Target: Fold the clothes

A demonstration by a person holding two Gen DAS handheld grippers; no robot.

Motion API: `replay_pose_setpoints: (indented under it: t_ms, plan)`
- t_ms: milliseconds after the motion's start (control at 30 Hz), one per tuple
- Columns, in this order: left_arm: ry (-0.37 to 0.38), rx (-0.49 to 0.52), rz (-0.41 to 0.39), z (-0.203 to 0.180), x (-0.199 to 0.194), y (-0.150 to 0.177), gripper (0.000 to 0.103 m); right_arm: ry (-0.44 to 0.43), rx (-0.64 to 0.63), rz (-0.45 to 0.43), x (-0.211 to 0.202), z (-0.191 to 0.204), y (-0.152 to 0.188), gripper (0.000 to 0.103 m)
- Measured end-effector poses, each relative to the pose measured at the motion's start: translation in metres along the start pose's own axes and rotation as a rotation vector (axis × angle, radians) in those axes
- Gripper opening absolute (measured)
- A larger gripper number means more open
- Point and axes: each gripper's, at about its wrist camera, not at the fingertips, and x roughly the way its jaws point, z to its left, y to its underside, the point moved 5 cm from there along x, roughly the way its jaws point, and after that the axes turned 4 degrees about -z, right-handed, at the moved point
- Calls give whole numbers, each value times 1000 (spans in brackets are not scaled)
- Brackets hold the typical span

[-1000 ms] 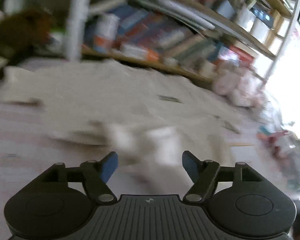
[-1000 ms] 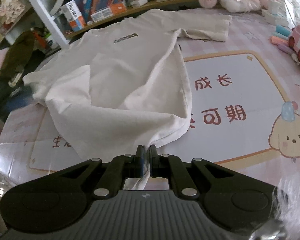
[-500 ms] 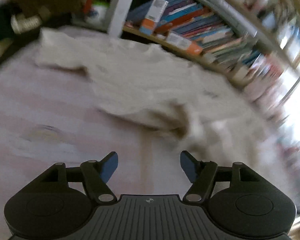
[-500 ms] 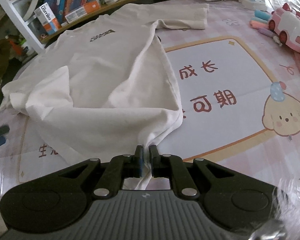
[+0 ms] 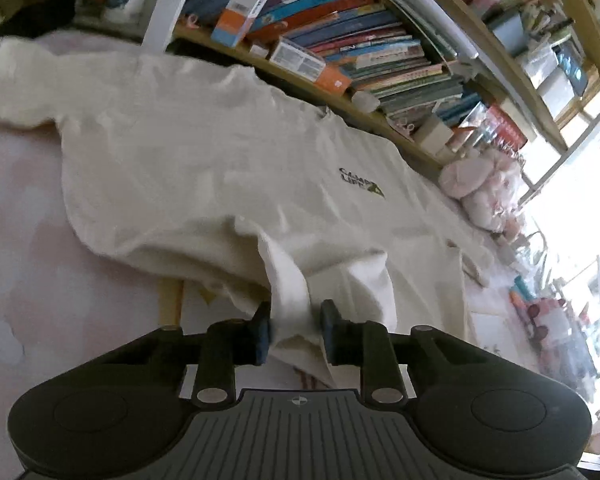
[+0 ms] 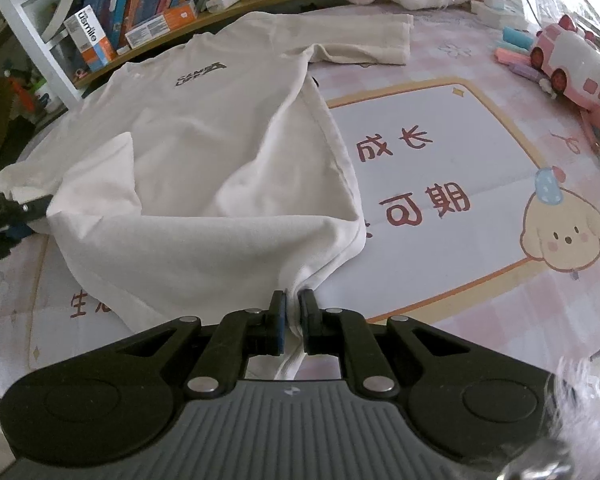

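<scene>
Cream cotton long-sleeved shirt (image 6: 220, 152): right tongs (image 6: 293, 322) pinched its hem corner; left tongs (image 5: 296, 332), half-open, straddled the other, needing closure before folding.

Crammed bookshelf (image 5: 364, 52) behind a pink cartoon mat (image 6: 440, 152) — bright window (image 5: 596, 168) rightward.

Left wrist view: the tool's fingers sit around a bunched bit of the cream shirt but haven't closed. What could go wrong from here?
1. The left tool is open with a gap either side of the shirt fold, so it may catch only one layer, or slip off.
2. The right tool pinches just a small hem corner; a pull could tug it free.
3. A lift from both tools could drag the spread sleeve out of shape.
</scene>
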Motion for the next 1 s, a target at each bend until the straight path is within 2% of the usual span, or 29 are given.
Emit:
replay_pose_setpoints:
  t_ms: [100,233,300,433,533,667,800,900,1000]
  plan:
    - [36,-59,-17,5,-8,4,22,-12,-9,2,1,-2,-1,8]
    - [19,-108,-39,12,-9,0,21,-21,-33,5,2,-1,-3,8]
    - [34,-126,-52,12,-10,-1,7,-26,-41,6,2,-1,-3,8]
    - [51,-144,-55,10,-18,-1,5,-37,-36,12,1,-3,-3,7]
    - [71,-152,-72,10,-42,-2,5,-43,-32,19,1,-6,-4,5]
    - [78,-180,-108,29,-88,-5,5,-28,-32,10,-8,-17,-3,4]
    - [-28,-165,-161,58,-137,-8,5,19,-36,-4,-18,-39,-6,4]
    - [-114,-157,-185,80,-165,-10,5,44,-51,-4,-22,-51,-7,4]
    - [-168,-172,-187,96,-181,-10,5,58,-66,9,-21,-58,-7,4]
